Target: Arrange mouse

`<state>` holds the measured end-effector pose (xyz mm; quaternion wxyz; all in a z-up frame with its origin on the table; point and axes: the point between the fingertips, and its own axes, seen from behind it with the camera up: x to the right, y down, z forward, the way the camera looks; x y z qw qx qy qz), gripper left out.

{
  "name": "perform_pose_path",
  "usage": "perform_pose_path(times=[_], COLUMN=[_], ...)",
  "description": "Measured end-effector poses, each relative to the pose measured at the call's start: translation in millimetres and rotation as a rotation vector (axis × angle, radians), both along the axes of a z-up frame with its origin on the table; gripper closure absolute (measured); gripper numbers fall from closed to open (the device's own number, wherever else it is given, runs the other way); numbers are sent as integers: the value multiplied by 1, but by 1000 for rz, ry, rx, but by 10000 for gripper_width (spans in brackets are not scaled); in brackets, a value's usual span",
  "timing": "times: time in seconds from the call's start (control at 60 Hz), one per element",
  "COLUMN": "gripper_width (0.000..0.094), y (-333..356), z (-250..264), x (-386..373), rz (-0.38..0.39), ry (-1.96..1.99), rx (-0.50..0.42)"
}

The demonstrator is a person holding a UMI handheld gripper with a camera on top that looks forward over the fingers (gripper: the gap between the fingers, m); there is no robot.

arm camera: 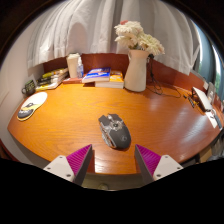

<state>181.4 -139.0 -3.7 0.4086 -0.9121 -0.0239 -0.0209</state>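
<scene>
My claw (113, 158) stood wide open with nothing in it; the mouse (115, 131) lay on the wooden table (160, 122) just ahead of my fingers, between their lines. Beyond it stood a white vase (136, 70) of flowers; books (101, 76) lay beside it.

Your gripper (114, 160) shows you two white fingers, each wedge-shaped and tapering toward its tip. You can see a magenta pad (76, 160) lining the inner face of the left finger, and a matching one on the right.
</scene>
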Motion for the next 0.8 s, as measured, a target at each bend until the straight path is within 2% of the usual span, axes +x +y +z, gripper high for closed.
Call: perform_pose_path(times=[0.167, 0.35, 0.483, 0.55, 0.683, 0.8], gripper_width=[92, 183, 261, 352, 371, 453], y=[59, 103, 115, 118, 119, 120], z=[-4, -10, -11, -12, -11, -10], x=[17, 22, 29, 31, 34, 35], rz=[-25, -20, -47, -70, -103, -118], ry=[7, 42, 64, 82, 66, 43], rx=[-5, -44, -57, -65, -59, -41])
